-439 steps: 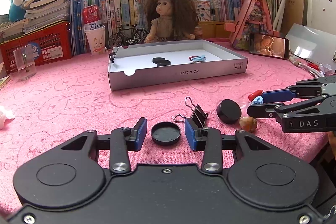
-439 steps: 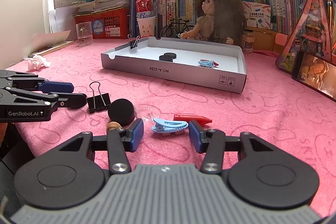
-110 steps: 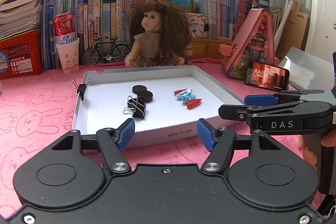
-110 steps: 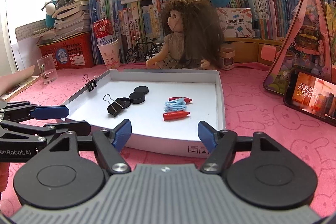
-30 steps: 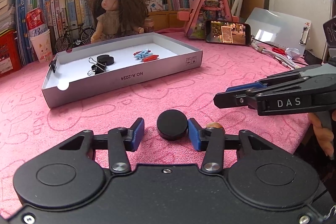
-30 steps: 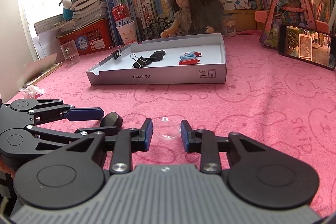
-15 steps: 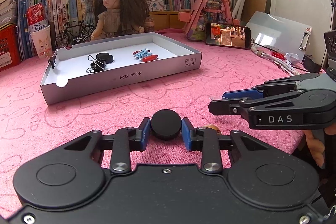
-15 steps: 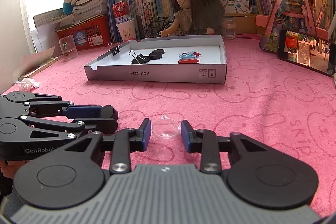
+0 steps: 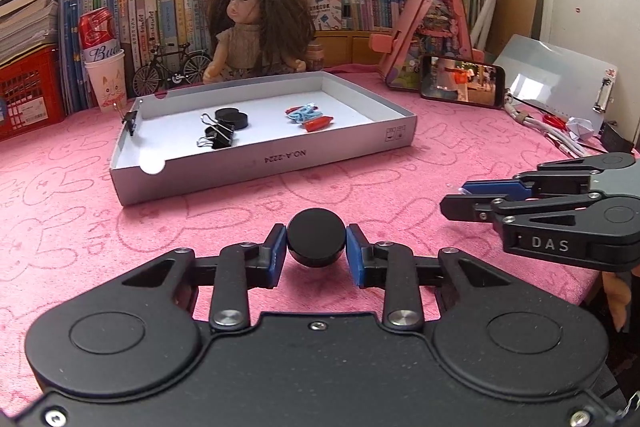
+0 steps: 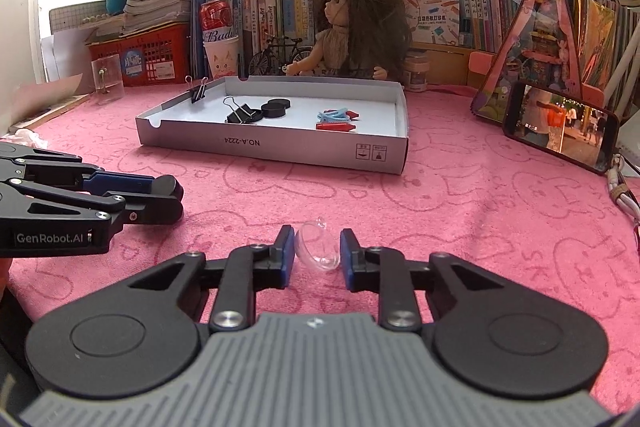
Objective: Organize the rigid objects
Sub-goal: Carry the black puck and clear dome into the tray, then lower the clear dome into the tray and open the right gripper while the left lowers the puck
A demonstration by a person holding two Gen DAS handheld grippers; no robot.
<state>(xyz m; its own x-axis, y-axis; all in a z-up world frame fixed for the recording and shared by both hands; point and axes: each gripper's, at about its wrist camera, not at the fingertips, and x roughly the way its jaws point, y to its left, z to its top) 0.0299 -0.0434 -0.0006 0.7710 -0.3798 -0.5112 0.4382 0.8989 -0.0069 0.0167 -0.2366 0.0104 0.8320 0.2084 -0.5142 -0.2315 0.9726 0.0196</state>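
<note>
A pink towel (image 9: 80,211) with rabbit outlines covers my table and fills the middle of both views. On it, in the upper middle of each frame, lies the shallow grey box (image 9: 280,157) I am sorting into, its white floor holding two black discs (image 9: 234,117) side by side, a black binder clip (image 9: 216,137) just beside them, and a red crayon (image 9: 318,124) touching a blue hair clip (image 9: 306,113) further right; another binder clip (image 9: 130,121) grips the box's left wall. A doll (image 9: 256,27) sits behind the box, in front of a row of books (image 9: 168,3). A phone (image 9: 460,79) leans at the right. Low in the centre of the left view, my left tongs (image 9: 316,247) are clenched on a black cap (image 9: 316,237), both blue pads pressed against its sides. Low in the centre of the right view, my right tongs (image 10: 318,253) are closing on a clear plastic dome (image 10: 318,245) that stands tilted between the pads, touching both.
</note>
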